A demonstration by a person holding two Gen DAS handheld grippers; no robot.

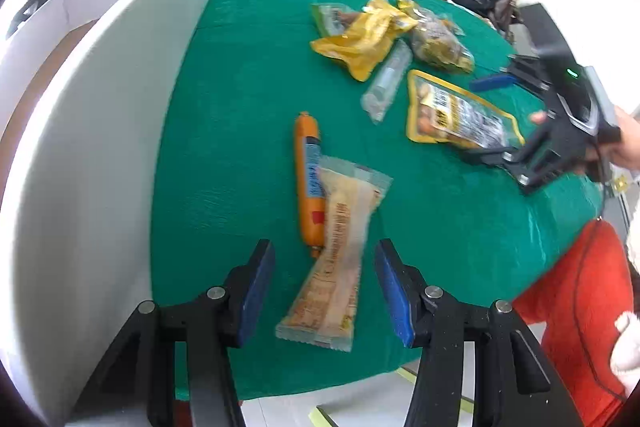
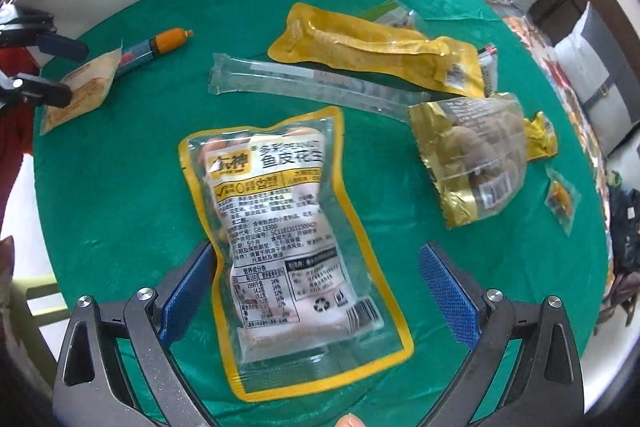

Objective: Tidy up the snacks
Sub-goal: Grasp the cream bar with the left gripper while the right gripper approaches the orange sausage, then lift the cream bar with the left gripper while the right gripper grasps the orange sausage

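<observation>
Both sets of tongs are spread wide, gripping nothing. The left tongs [image 1: 325,287] straddle the cracker pack [image 1: 336,259] near the counter [image 1: 224,131] edge, with the orange sausage [image 1: 308,183] touching that pack's far side. The right tongs [image 2: 316,297] straddle the peanut bag [image 2: 288,235]. There's lots of bare green between the cracker pack and the white box [image 1: 100,107].

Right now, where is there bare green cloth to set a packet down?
Bare cloth lies between the white box and the orange sausage, and left of the peanut bag. Crowded: the yellow pouch, clear tube, gold bag cluster.
</observation>
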